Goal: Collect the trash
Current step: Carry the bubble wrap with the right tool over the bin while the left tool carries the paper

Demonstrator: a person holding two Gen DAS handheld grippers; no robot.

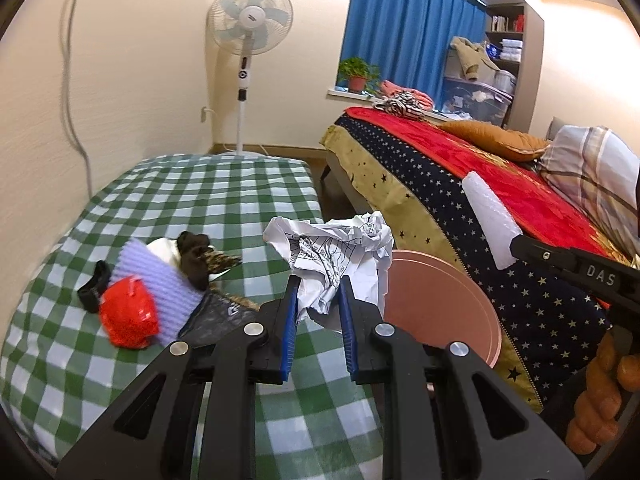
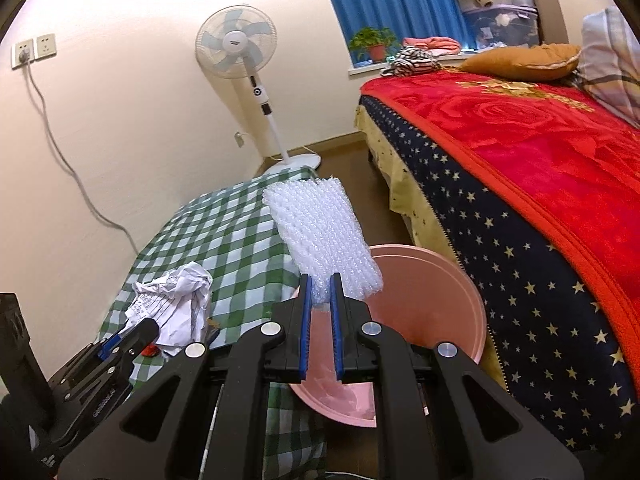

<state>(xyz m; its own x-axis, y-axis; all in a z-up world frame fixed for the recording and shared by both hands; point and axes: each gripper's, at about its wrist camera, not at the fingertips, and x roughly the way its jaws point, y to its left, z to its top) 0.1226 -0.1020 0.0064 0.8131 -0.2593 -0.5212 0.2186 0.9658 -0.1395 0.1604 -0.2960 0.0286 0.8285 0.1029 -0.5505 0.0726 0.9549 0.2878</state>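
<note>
My left gripper (image 1: pixel 319 282) is shut on a crumpled white paper (image 1: pixel 340 248) with printed lines, held above the green checked cushion (image 1: pixel 192 200). It also shows in the right wrist view (image 2: pixel 176 304). My right gripper (image 2: pixel 320 280) is shut on a white bubble-wrap sheet (image 2: pixel 320 232), held upright over the pink bin (image 2: pixel 440 300). The sheet (image 1: pixel 486 216) and the bin (image 1: pixel 440 308) also show in the left wrist view, right of the paper.
On the cushion lie a red wrapper (image 1: pixel 128 316), a lilac foam sheet (image 1: pixel 160 284), a black band (image 1: pixel 94 286) and dark scraps (image 1: pixel 196 258). A bed with a red blanket (image 2: pixel 540 152) stands right of the bin. A standing fan (image 1: pixel 248 28) is by the far wall.
</note>
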